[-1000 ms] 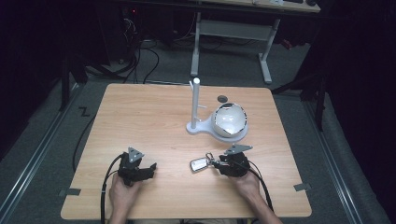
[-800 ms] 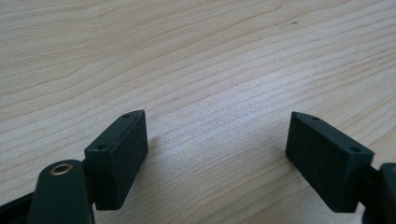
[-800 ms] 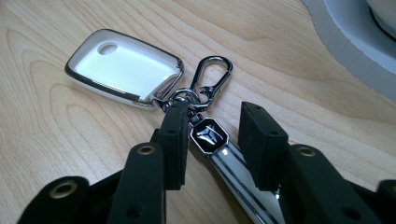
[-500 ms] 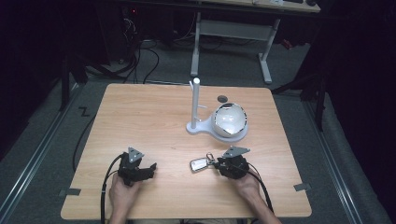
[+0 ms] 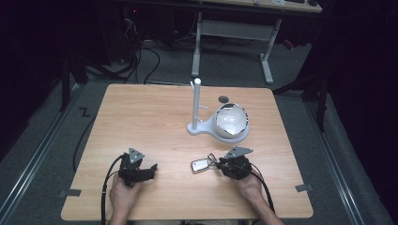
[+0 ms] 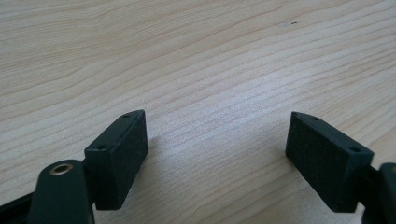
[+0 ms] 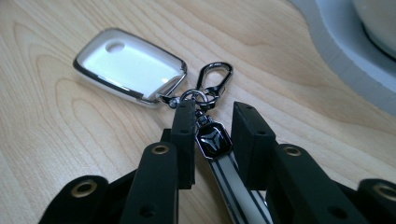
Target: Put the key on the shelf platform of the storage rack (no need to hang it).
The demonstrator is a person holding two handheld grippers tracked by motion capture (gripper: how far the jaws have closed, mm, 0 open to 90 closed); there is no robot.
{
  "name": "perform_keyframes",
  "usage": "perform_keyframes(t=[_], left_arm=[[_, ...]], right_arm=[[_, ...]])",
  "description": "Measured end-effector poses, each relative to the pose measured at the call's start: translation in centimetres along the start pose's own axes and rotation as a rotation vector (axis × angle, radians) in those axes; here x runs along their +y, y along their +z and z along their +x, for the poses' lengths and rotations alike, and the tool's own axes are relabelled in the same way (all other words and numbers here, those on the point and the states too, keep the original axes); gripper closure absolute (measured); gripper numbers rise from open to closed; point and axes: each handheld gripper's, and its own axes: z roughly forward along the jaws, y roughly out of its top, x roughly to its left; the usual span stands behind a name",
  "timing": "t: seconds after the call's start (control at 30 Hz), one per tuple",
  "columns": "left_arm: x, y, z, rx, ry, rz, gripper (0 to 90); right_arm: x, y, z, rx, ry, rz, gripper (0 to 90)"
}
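Observation:
A white key fob (image 5: 200, 164) (image 7: 128, 65) lies flat on the wooden table (image 5: 141, 117), joined by a ring to a silver carabiner clip (image 7: 215, 77) and a black strap with an emblem (image 7: 213, 142). My right gripper (image 5: 217, 164) (image 7: 214, 113) rests low on the table at the front right. Its jaws sit close on either side of the strap, just behind the ring. At the front left my left gripper (image 5: 152, 168) (image 6: 217, 154) is open over bare wood with nothing between its fingers.
A white stand with an upright post (image 5: 197, 101) sits right of centre, and a shiny white globe (image 5: 231, 120) rests on its base. A small dark disc (image 5: 224, 99) lies behind the globe. The table's front edge runs close to both hands.

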Motion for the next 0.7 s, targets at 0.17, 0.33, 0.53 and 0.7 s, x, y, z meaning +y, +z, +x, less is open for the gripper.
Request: perform_keyframes(t=[0.17, 0.33, 0.53, 0.7], left_arm=[[0.0, 0.0, 0.0, 0.0, 0.0, 0.0, 21.3], [0.0, 0.0, 0.0, 0.0, 0.0, 0.0, 21.3], [0.0, 0.0, 0.0, 0.0, 0.0, 0.0, 21.3], [0.0, 0.0, 0.0, 0.0, 0.0, 0.0, 21.3]], right_arm=[[0.3, -1.0, -0.4, 0.0, 0.018, -0.021, 74.4], [0.6, -1.7, -0.6, 0.008, 0.025, -0.045, 74.4], [0.6, -2.3, -1.1, 0.024, 0.054, -0.074, 74.4], [0.7, -3.2, -1.4, 0.026, 0.071, -0.094, 74.4]])
